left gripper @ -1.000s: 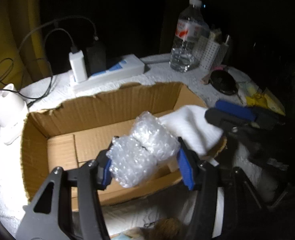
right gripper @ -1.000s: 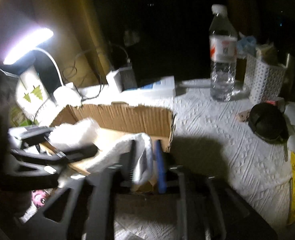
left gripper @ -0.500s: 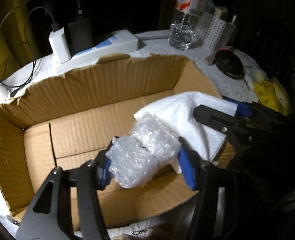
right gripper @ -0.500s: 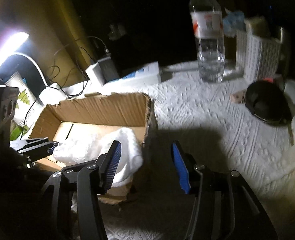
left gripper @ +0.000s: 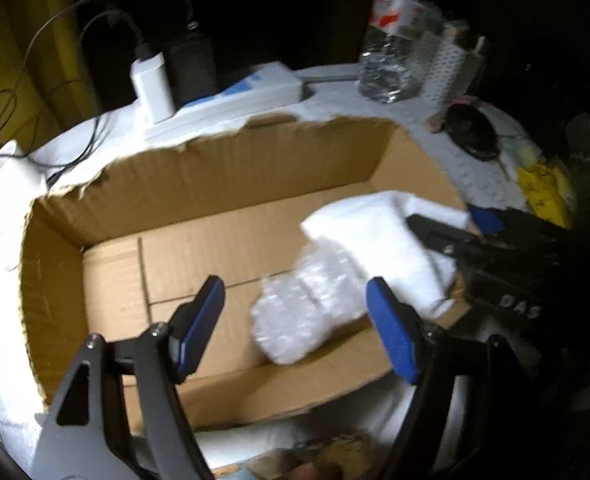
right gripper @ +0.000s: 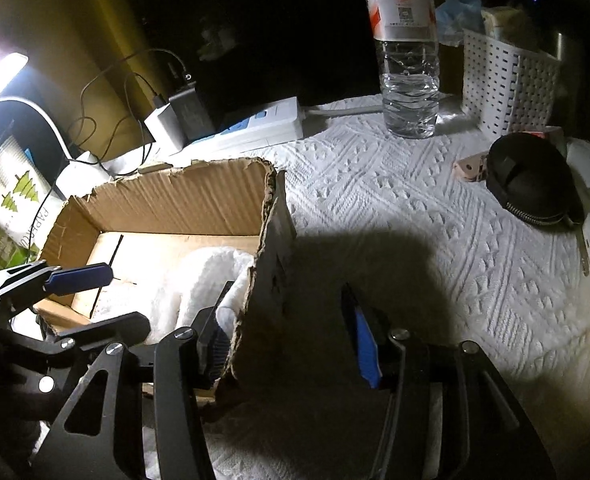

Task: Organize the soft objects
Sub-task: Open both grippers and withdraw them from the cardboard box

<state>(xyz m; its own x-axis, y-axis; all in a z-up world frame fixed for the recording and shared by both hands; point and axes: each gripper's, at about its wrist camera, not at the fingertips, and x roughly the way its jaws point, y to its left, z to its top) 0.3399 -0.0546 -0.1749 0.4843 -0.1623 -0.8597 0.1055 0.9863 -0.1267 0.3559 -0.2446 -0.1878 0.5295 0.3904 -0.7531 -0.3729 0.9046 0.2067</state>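
I judge the step in hand to be the release into the cardboard box [left gripper: 199,184]. My left tongs [left gripper: 295,320] are opening over the box floor; the bubble wrap bundle [left gripper: 311,308] lies between the pads but neither pad presses on it, so I read it as let go and resting inside. The white towel [left gripper: 379,248] lies beside it against the right-hand wall, one corner draped at the rim. My right tongs [right gripper: 287,332] stand apart and hold nothing; they straddle the torn near corner of the box wall [right gripper: 267,240], one finger inside against the towel, the other outside over the bench [right gripper: 415,208].

Next move, in my judgement: lift both tongs straight up clear of the rim before turning away. The torn edge could snag the inside finger. Open room lies to the right of the box; the water bottle [right gripper: 409,68], white basket [right gripper: 507,84] and black pouch [right gripper: 531,180] stand well apart
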